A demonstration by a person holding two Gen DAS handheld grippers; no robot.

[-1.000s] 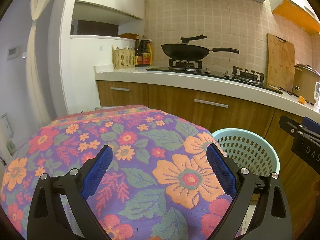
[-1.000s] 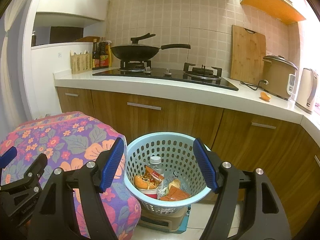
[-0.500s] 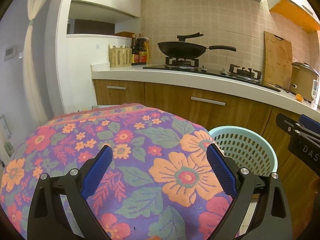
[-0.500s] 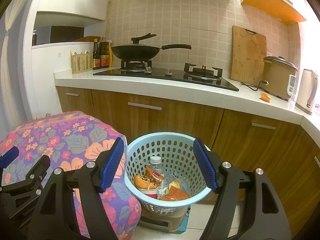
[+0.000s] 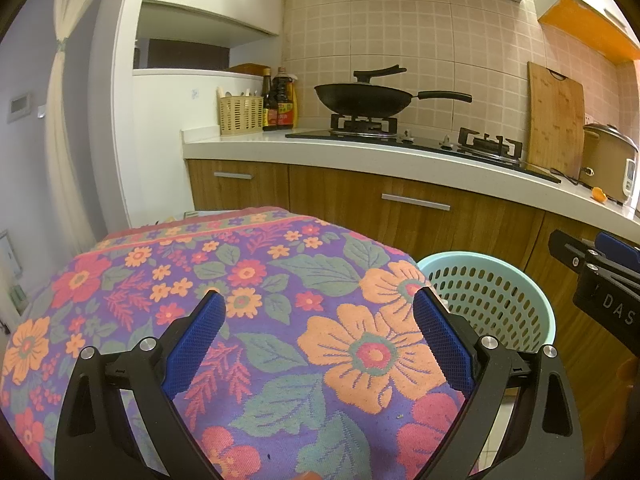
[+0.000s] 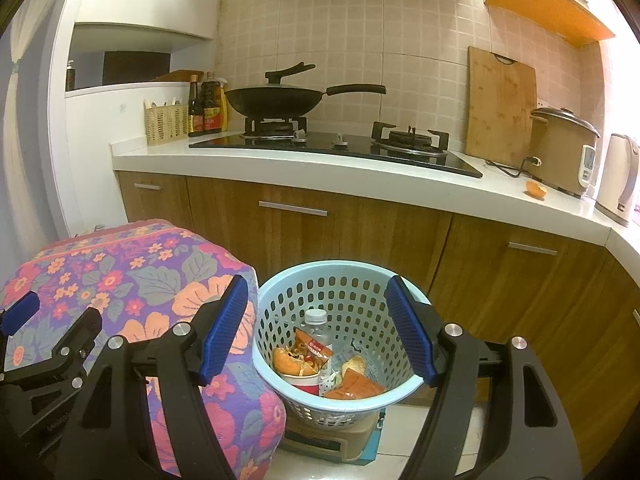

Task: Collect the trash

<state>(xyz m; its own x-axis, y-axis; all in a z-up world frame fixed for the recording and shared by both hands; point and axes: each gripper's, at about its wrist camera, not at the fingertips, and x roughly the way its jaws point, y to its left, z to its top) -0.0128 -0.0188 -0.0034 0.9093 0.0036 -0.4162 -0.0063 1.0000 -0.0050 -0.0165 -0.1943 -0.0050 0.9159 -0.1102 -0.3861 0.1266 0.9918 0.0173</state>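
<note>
Trash — bottle (image 6: 316, 322), snack wrappers (image 6: 314, 350), peel — lies in blue basket (image 6: 280, 292) directly ahead of right gripper (image 6: 316, 330), fingers spread, empty. Left gripper (image 5: 320, 338), also spread, hovers over floral cloth (image 5: 280, 280); basket to its right.

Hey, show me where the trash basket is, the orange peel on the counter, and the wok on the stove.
trash basket (image 6: 280, 286), right wrist view, on its left rim.
orange peel (image 6: 535, 189), right wrist view, on the middle of the peel.
wok (image 6: 274, 103), right wrist view, on the outside of its black bowl.

Tiled wall (image 6: 420, 40), wooden cabinets (image 6: 360, 236), white countertop (image 6: 360, 196).
</note>
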